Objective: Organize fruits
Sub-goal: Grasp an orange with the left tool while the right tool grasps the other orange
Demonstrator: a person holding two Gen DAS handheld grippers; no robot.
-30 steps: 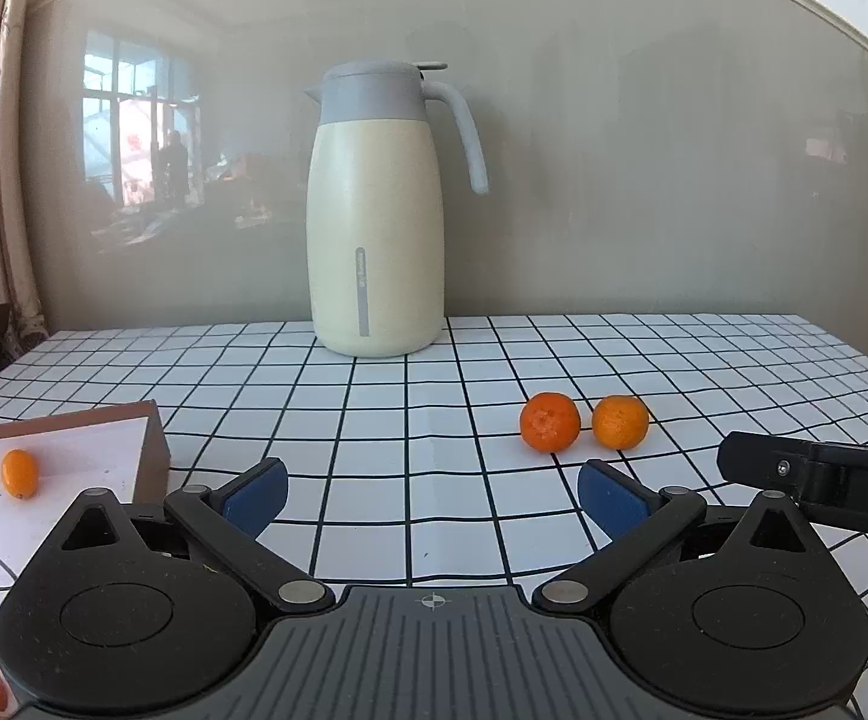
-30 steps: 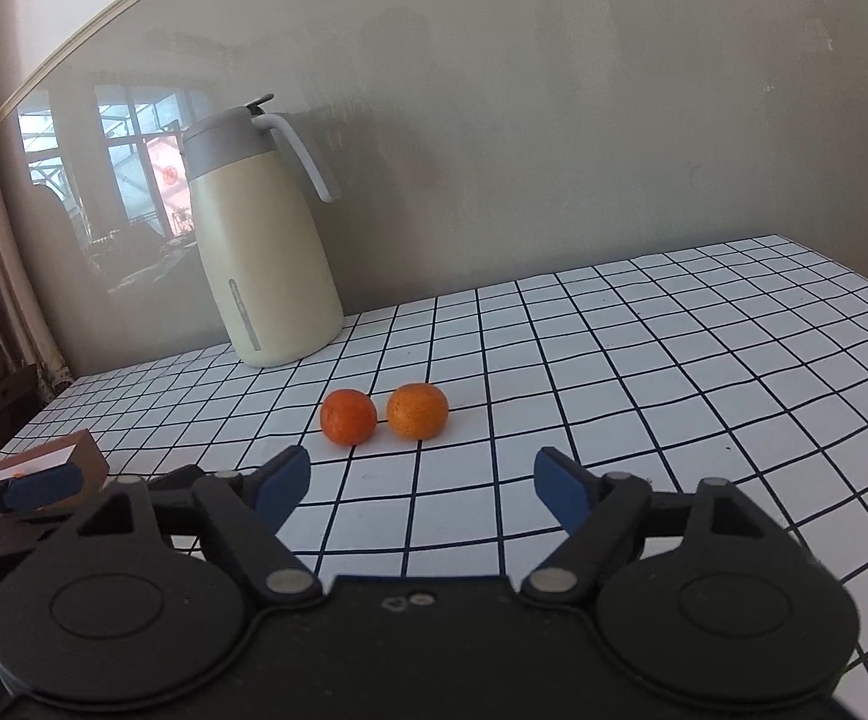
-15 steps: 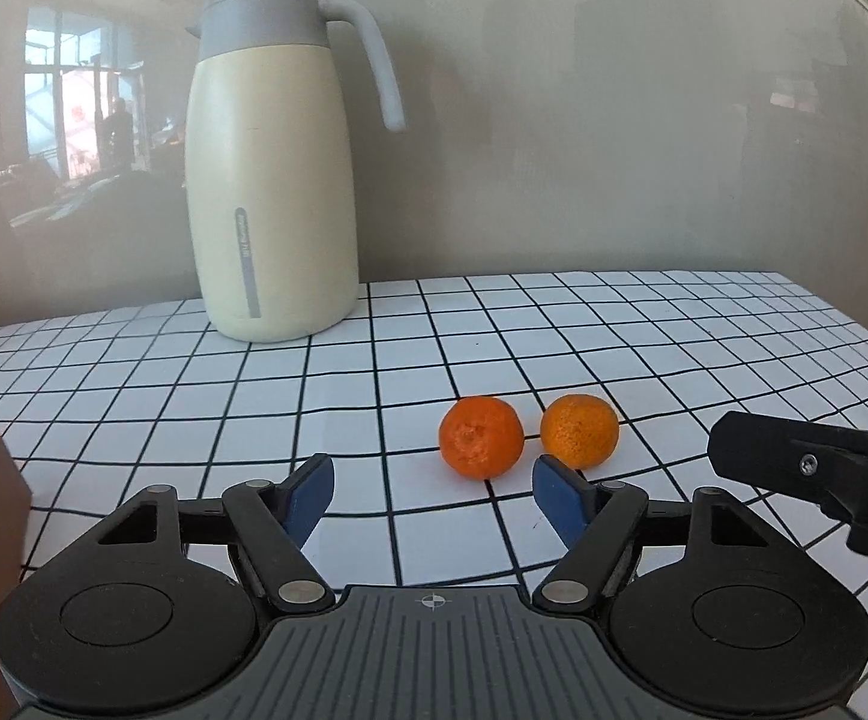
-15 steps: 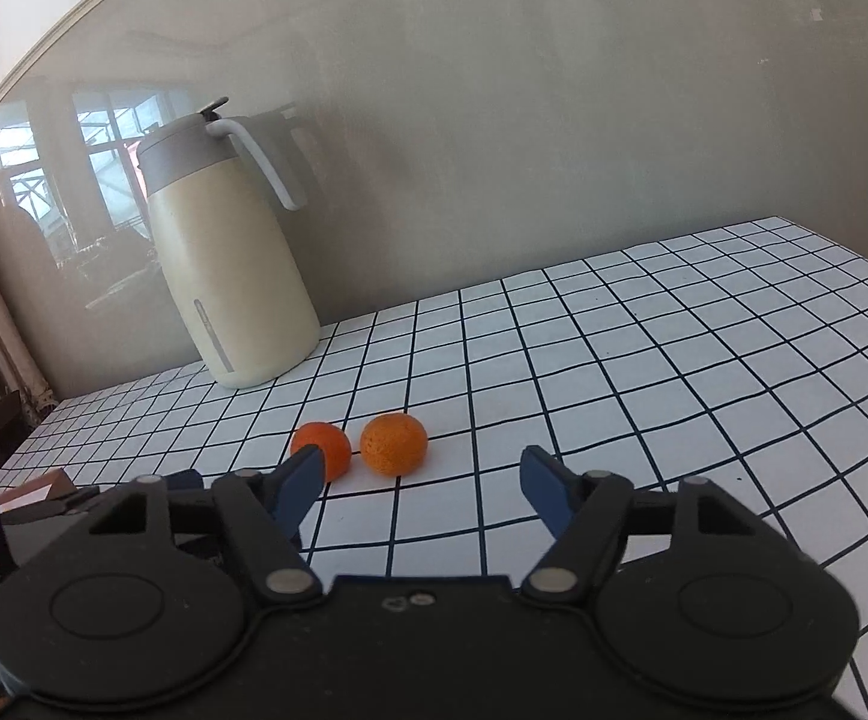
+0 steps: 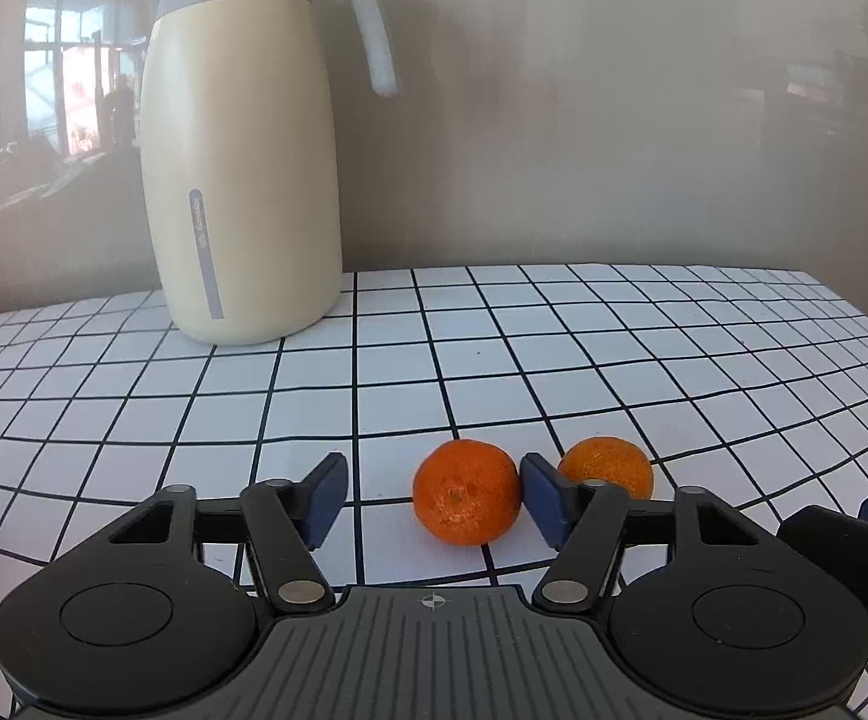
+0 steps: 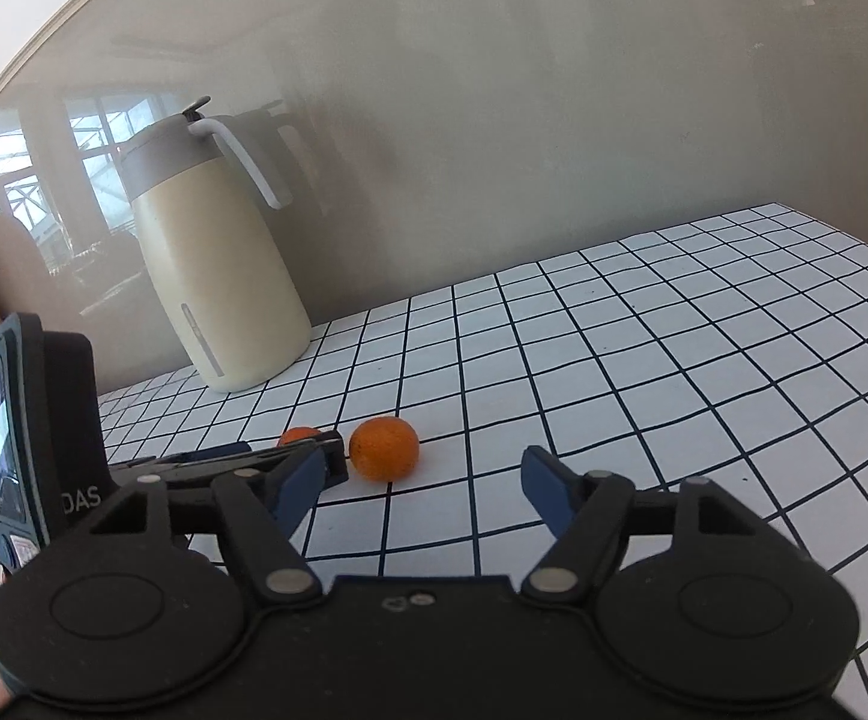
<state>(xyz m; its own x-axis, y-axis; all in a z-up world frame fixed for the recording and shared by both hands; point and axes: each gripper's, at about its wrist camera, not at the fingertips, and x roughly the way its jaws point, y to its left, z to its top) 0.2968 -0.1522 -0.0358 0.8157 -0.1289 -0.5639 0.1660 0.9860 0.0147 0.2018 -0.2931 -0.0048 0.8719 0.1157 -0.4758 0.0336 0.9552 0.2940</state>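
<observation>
Advancing across the gridded counter (image 5: 614, 360), the left gripper (image 5: 431, 495) now brackets one tangerine (image 5: 466, 492) with jaws open. Beside it, the right gripper (image 6: 422, 483) waits, jaws open, near the second tangerine (image 6: 384, 448).

Two round oranges (image 5: 467, 492) (image 5: 608, 471) lie side by side, perhaps touching.

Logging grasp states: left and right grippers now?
Left gripper: open around the darker orange, not closed on it.
Right gripper: open, empty.

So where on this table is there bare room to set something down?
Bare checked tablecloth runs right of the thermos jug to the far edge. It is crowded near the front, where both open hand-held grippers, left and right, flank the two tangerines.
</observation>
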